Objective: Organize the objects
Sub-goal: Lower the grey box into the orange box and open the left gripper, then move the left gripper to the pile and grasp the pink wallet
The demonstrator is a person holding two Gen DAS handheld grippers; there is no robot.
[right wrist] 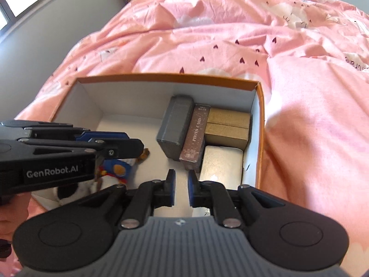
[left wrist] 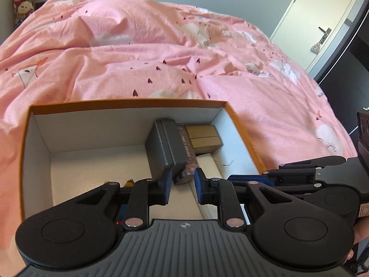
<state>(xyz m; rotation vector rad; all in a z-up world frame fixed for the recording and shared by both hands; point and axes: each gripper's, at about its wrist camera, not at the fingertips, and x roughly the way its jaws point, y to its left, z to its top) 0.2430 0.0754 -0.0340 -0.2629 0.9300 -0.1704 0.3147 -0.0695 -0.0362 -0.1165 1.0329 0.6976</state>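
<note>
Orange-rimmed box point(right wrist: 260, 124) sat on pink duvet point(right wrist: 311, 115), already part-packed: grey case point(right wrist: 175, 124) upright, brown "Photo Card" box point(right wrist: 194, 136) touching its right side, two tan boxes point(right wrist: 227, 127) stacked in far right corner, pale silver box point(right wrist: 220, 161) against right wall nearer the cameras. A plush toy point(right wrist: 115, 170), blue, white & orange, lay by the near left wall, partly hidden under the left gripper point(right wrist: 129, 145), which crossed above it in the right wrist view.

Left gripper's jaws stood a little apart w/ nothing between them, though in its own view the grey case point(left wrist: 165, 147) & brown box point(left wrist: 184, 159) showed just beyond the pads. Right gripper point(right wrist: 181, 189) had its jaws drawn nearly together & empty, poised over bare floor of box near the silver box.

Judging by this, the step in hand looked like a retreat after a placement, w/ the next item still to fetch. To do it well: lift both tools straight clear of the rim, avoid clipping the upright case, which looked tippy, & keep the row tight to the right wall so left half stayed free for bulkier items like the toy.
</note>
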